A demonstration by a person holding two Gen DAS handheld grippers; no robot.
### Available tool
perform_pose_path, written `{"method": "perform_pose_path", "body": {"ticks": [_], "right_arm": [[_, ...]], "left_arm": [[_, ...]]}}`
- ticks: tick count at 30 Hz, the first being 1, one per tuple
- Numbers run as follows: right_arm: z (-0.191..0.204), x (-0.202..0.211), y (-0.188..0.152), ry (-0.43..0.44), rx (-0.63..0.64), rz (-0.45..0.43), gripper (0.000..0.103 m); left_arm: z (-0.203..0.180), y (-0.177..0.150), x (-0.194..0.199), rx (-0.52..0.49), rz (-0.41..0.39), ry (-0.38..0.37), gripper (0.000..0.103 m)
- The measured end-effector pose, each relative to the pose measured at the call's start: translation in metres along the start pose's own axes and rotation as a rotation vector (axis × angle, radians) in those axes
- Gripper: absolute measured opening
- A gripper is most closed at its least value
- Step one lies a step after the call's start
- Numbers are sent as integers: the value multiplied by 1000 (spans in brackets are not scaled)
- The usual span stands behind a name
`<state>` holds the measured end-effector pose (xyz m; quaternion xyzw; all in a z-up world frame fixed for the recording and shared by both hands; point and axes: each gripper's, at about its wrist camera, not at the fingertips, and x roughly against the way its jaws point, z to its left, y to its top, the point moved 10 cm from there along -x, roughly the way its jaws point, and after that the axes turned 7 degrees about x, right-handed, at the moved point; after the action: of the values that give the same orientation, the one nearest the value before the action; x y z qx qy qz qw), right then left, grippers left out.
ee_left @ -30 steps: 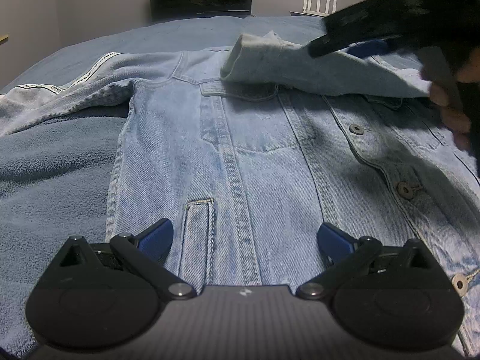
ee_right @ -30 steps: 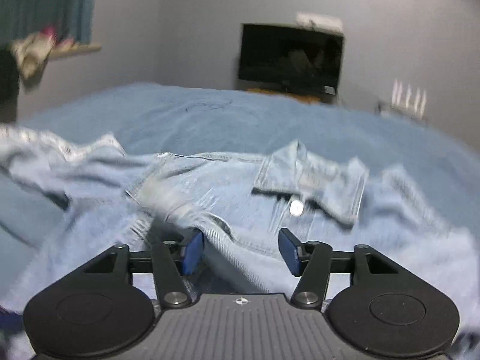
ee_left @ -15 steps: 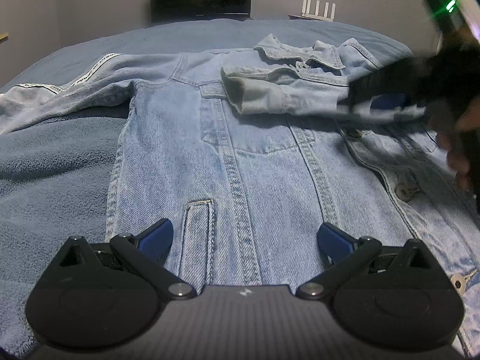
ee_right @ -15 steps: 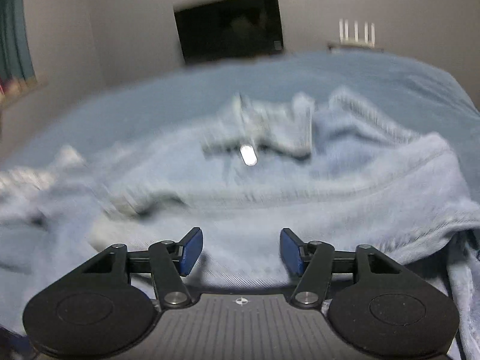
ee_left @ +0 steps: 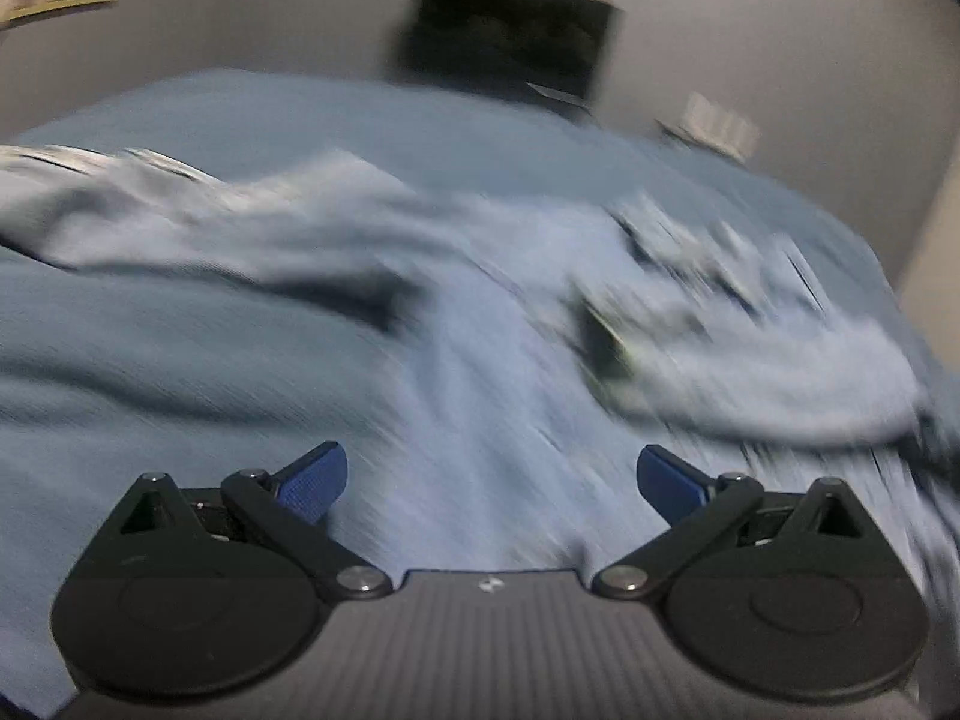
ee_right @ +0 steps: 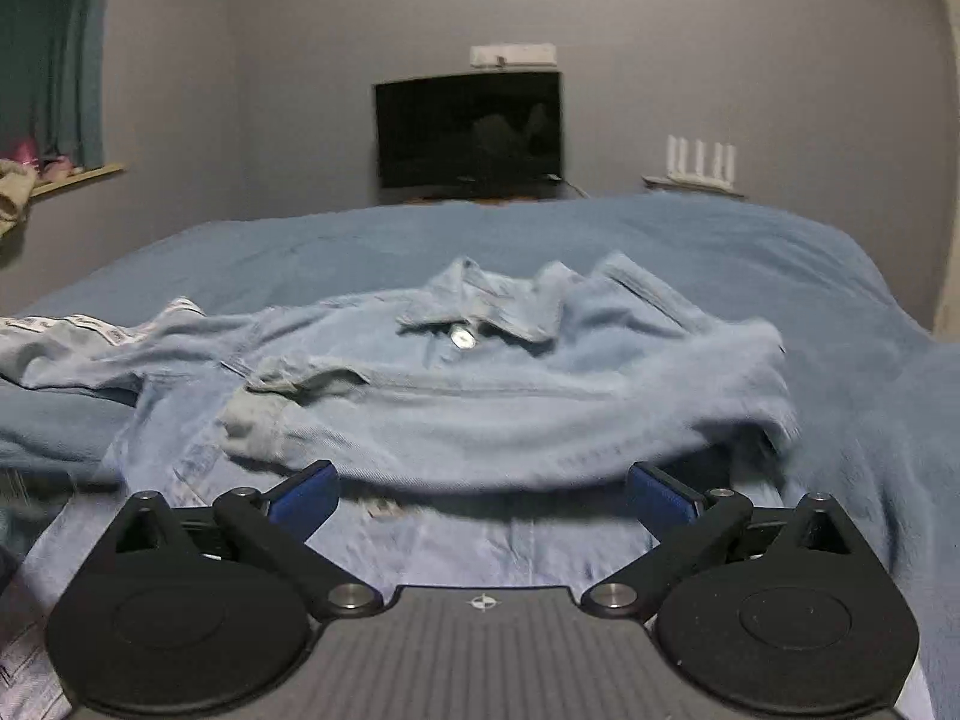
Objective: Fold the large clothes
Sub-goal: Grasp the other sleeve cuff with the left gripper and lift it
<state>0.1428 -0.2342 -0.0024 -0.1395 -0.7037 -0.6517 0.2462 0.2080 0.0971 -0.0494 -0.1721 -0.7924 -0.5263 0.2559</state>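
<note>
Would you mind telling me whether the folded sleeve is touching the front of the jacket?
Touching. The right wrist view shows the sleeve draped across the jacket chest, its cuff lying on the denim.

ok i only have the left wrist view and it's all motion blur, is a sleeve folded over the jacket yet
Observer: Yes, one sleeve lies across the chest of the denim jacket, cuff toward the left.
Operator: and the other sleeve
Observer: Unfolded, the striped sleeve stretches out left on the blue blanket.
Operator: right gripper holding anything
Observer: No, the right gripper is open, with nothing between its pads.
</note>
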Motion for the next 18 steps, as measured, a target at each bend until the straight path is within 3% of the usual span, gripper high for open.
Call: {"method": "perform_pose_path", "body": {"ticks": [5, 8, 12, 13, 16, 18], "right_arm": [[-4, -4, 1, -60, 14, -25, 103], [5, -10, -6, -2, 11, -11, 103], [17, -16, -16, 68, -30, 32, 103], [20, -17, -18, 78, -38, 39, 103], [31, -19, -20, 108, -32, 49, 103], [40, -21, -22, 124, -9, 53, 103]], "left_arm": [[85, 87, 11, 53, -153, 216, 103], [149, 124, 5, 76, -203, 384, 103], [214, 144, -6, 72, -250, 556, 103], [229, 145, -7, 108, -253, 573, 103], [261, 144, -19, 258, -264, 507, 96], [274, 147, -23, 304, -304, 492, 87]]}}
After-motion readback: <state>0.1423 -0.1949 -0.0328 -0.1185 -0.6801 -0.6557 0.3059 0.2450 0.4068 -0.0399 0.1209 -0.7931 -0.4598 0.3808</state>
